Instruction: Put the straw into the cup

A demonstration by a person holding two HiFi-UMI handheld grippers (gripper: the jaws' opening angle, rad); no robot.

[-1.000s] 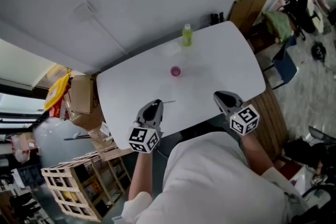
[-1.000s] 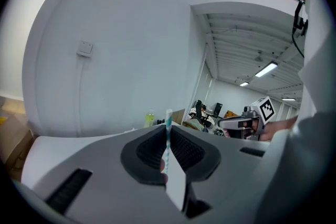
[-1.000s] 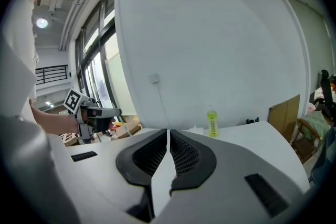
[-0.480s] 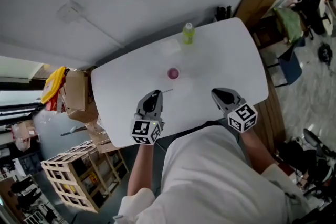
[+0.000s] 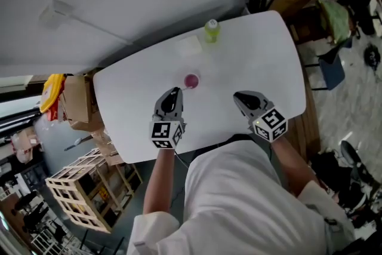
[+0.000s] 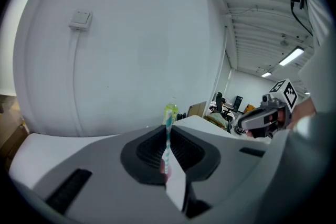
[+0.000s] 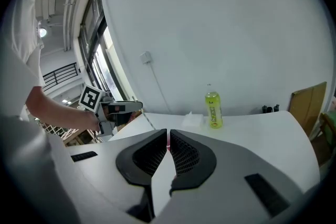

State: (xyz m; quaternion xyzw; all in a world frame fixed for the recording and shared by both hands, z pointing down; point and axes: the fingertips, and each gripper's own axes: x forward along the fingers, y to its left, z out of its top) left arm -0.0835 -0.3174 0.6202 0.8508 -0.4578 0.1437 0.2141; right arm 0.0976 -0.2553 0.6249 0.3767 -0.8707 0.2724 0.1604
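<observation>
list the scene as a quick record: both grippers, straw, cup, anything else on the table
left gripper: shut on the straw
straw: striped, upright between the left jaws, not yet in the cup
cup: pink, standing on the table just beyond the left gripper, apart from it
right gripper: jaws together, holding nothing
table: white
bottle: yellow-green, upright near the far edge
white flat item: beside the bottle; kind unclear

No readable text, label on bottle (image 7: 212, 110) too small
</observation>
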